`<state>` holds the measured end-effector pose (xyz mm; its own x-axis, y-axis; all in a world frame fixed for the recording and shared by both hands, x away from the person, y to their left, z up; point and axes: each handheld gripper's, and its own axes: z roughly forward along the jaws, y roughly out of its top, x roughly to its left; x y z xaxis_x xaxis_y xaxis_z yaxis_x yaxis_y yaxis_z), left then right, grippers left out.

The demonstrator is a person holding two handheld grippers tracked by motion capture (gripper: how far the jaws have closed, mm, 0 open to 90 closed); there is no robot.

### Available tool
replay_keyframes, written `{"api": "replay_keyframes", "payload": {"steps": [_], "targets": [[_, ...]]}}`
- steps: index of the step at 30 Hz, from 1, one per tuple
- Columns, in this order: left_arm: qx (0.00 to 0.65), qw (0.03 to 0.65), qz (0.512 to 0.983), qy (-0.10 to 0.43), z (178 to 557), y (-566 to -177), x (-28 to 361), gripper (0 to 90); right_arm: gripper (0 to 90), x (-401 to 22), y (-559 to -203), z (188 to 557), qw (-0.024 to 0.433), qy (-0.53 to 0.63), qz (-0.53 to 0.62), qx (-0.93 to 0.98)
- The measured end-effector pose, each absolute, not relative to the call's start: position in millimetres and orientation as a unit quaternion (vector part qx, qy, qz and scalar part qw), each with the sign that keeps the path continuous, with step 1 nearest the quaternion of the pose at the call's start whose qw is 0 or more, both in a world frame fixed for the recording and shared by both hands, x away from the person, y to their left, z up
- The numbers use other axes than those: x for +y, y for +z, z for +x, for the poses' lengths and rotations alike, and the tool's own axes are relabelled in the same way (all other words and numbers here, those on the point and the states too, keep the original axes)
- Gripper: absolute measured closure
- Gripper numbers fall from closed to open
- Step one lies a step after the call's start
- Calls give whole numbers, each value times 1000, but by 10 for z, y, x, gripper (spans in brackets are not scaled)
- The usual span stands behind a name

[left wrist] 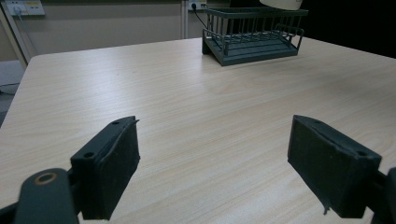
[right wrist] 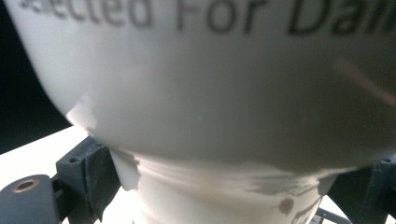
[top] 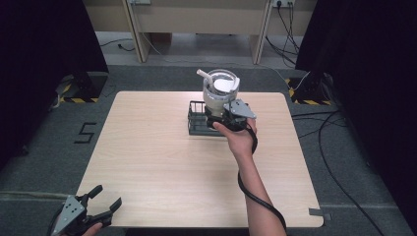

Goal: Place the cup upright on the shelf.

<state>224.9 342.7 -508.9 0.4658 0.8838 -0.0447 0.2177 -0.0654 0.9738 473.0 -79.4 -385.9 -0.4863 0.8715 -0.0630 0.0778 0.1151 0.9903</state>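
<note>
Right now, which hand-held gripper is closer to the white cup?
Right. The right hand-held gripper grips the cup over the rack; the left hand-held gripper sits open at the table's near edge.

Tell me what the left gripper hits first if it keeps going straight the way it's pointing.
Bare table first; the left gripper is open, jaws aimed across it. Farther along, roughly in line, stands the dark wire rack; likely the first obstacle, though depth is hard to judge.

White cup (top: pixel 219 91) with dark printed lettering on its wall, held upright above the rack, a white spoon-like utensil (top: pixel 223 84) resting inside with its handle projecting over the rim at the far left. Dark wire rack (top: pixel 197 120), rectangular with railed sides, standing on the far middle of the pale wooden table (top: pixel 162 162). The right gripper (top: pixel 231 118) clamps the cup's narrow base between its jaws.
</note>
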Motion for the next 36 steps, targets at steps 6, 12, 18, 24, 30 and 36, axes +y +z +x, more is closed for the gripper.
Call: {"api": "replay_keyframes", "payload": {"steps": [6, 12, 18, 24, 30, 36], "targets": [[416, 543, 662, 307, 2250, -5089, 3428, 160, 101, -820, -3826, 4830, 357, 555, 371, 653], [417, 543, 661, 307, 2249, -5089, 3431, 160, 101, -826, -3832, 4938, 358, 550, 383, 650], [417, 543, 661, 307, 2250, -5089, 3433, 161, 101, -819, -3858, 5044, 360, 540, 392, 652], [418, 544, 660, 306, 2251, -5091, 3436, 160, 101, -809, -3858, 5164, 364, 534, 401, 649], [418, 543, 661, 306, 2252, -5092, 3439, 160, 101, -808, -3861, 5258, 364, 531, 412, 645], [419, 545, 660, 305, 2252, -5092, 3437, 161, 101, -809, -3852, 5355, 367, 524, 418, 645]]}}
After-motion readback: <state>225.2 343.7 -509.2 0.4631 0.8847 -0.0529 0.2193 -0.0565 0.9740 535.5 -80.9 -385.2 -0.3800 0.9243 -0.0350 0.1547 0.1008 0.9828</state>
